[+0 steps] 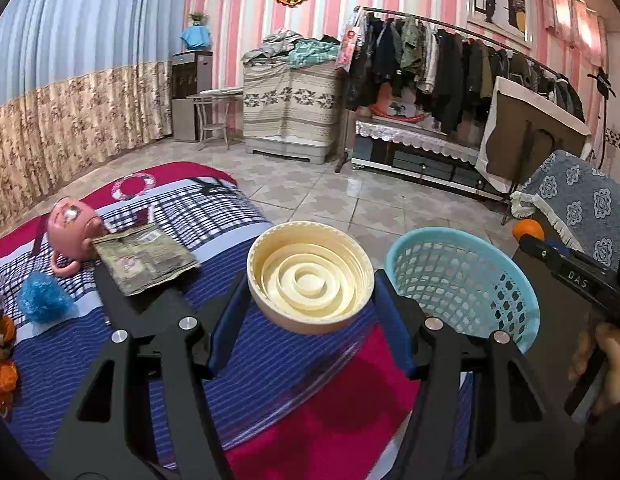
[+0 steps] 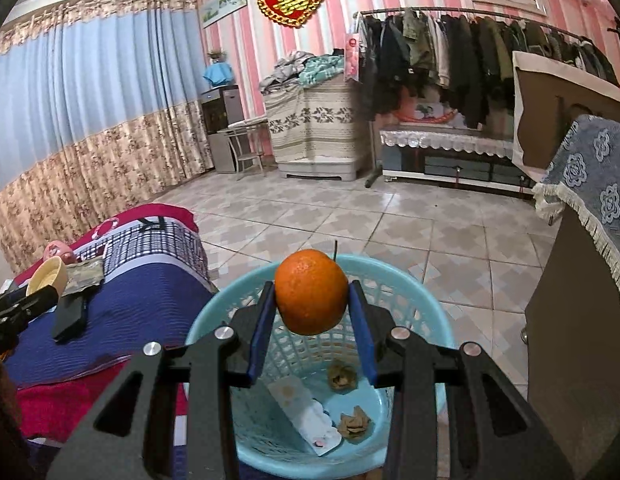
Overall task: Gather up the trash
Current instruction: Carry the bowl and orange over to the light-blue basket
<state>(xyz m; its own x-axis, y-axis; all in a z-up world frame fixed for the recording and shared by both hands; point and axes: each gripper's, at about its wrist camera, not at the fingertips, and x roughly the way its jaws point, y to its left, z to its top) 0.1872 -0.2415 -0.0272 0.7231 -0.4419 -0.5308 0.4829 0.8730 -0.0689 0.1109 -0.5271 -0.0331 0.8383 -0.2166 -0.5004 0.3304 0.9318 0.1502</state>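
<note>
My left gripper (image 1: 310,284) is shut on a cream plastic lid (image 1: 310,276) and holds it above the bed, just left of the light blue mesh basket (image 1: 490,280). My right gripper (image 2: 312,300) is shut on an orange (image 2: 311,291) and holds it over the basket (image 2: 214,320). The basket holds a white wrapper (image 2: 306,416) and crumpled brown scraps (image 2: 342,376). The orange (image 1: 528,230) and right gripper show at the right edge of the left wrist view. The lid (image 2: 48,276) shows at the left of the right wrist view.
On the striped bedspread (image 1: 270,360) lie a pink mug (image 1: 70,232), a flat grey-green packet (image 1: 144,256) and a blue crumpled wad (image 1: 44,298). A cabinet with a blue floral cover (image 2: 590,200) stands to the right. A clothes rack (image 2: 470,52) stands across the tiled floor.
</note>
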